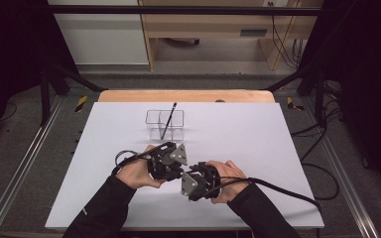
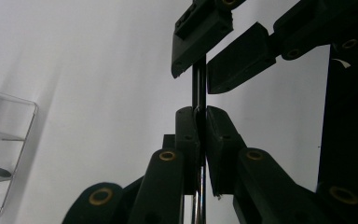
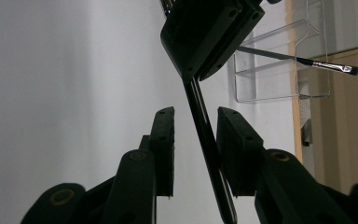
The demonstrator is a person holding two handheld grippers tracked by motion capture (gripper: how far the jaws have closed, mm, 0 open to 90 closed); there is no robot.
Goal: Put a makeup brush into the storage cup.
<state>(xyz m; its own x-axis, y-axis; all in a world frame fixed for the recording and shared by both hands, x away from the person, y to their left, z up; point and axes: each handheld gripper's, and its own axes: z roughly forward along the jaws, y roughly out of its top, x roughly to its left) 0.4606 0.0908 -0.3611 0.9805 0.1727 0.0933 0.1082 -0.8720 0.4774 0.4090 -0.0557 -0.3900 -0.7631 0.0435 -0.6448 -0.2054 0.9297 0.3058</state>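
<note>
Left gripper point(image 2: 200, 123) pinches thin black brush handle point(image 2: 199, 88); our right gripper point(image 3: 195, 135) stands spread around it, likely a handover, near clear acrylic organizer point(image 1: 164, 124)

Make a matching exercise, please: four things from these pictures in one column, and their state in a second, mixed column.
1. left gripper
2. right gripper
3. clear organizer
4. makeup brush

a. stands leaning in a compartment
b. jaws apart around a thin black handle
c. jaws closed on a thin black handle
d. sits on the white table top, beyond both hands

Pairs: 1-c, 2-b, 3-d, 4-a
</note>
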